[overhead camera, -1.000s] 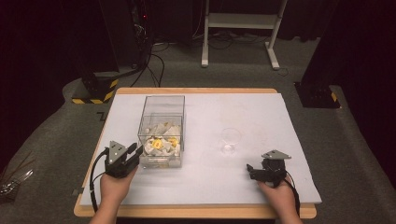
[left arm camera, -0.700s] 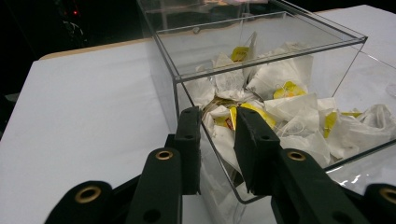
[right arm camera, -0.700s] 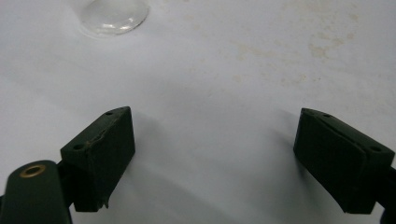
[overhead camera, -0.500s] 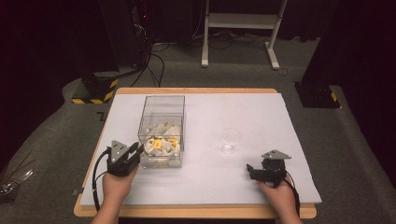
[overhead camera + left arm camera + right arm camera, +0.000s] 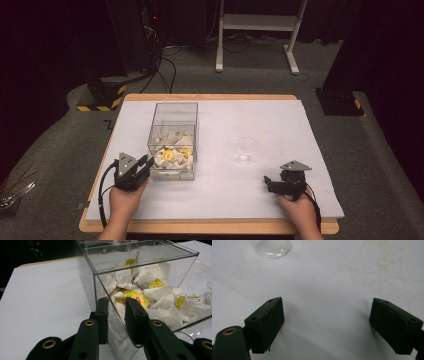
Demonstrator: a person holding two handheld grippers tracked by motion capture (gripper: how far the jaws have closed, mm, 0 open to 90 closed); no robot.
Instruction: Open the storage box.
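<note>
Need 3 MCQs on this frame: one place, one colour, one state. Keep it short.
1. Where does the small clear glass stand?
A. Inside the clear box
B. On the white mat, right of the clear box
C. On the floor

2. What colour are the tags on the tea bags in the clear box?
A. Yellow
B. Blue
C. Green

3. How do the right tongs stand?
A. Shut on the glass
B. Shut on a tea bag
C. Open, nothing between them

Key:
1 B: in the high view the glass sits on the white mat, apart from the box.
2 A: the left gripper view shows yellow tags among the white bags.
3 C: the right gripper view shows the jaws wide apart over bare mat.
</note>
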